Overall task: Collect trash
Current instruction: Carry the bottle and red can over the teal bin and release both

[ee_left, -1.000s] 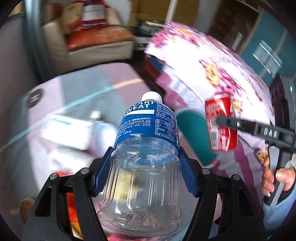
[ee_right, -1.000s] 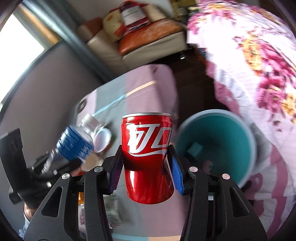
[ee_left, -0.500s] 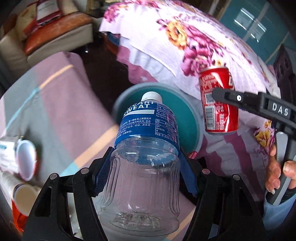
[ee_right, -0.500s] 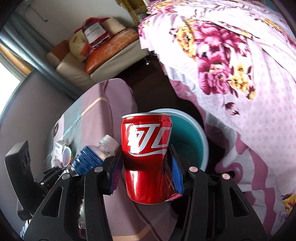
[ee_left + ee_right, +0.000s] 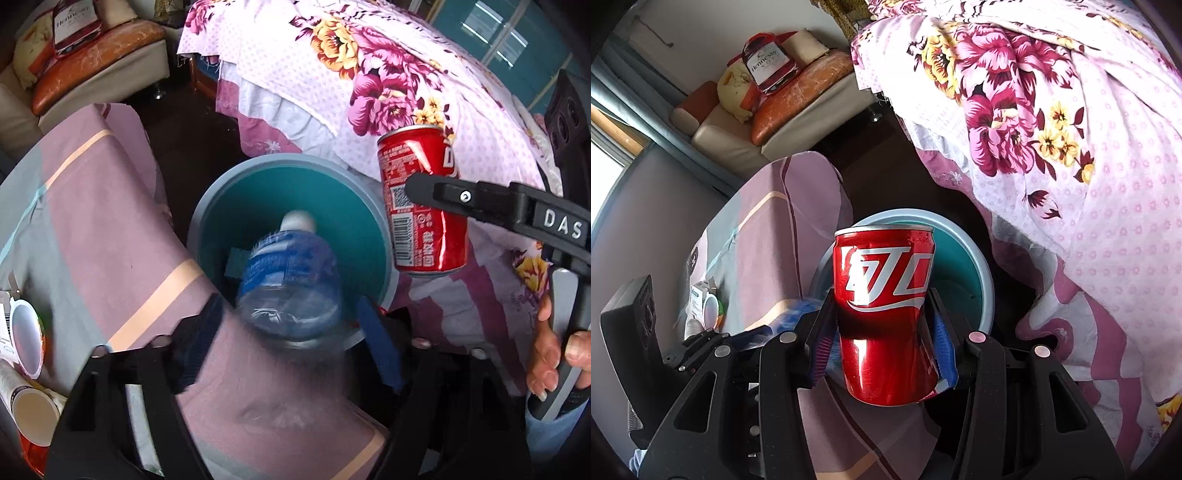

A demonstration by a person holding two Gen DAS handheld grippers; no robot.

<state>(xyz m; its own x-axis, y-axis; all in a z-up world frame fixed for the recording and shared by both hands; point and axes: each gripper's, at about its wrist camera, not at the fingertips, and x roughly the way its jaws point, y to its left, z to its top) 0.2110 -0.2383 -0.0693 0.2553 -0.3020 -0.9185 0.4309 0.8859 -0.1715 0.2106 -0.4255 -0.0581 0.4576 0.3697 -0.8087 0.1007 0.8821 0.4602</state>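
A clear plastic bottle with a blue label is blurred and loose, cap pointing down into the teal bin right below it. My left gripper is over the bin's near rim, its jaws opening, and the blue pads stand clear of the bottle on both sides. My right gripper is shut on a dented red can, held upright above the bin. In the left wrist view the can hangs at the bin's right rim, and a hand grips the handle.
A table under a pink and grey cloth borders the bin on the left, with paper cups and a white-lidded tub at its edge. A bed with a floral quilt is close on the right. A sofa stands behind.
Both grippers swung from the table to above the bin. The left jaws spread and the bottle slipped out, dropping toward the bin. The right gripper kept its hold on the can.
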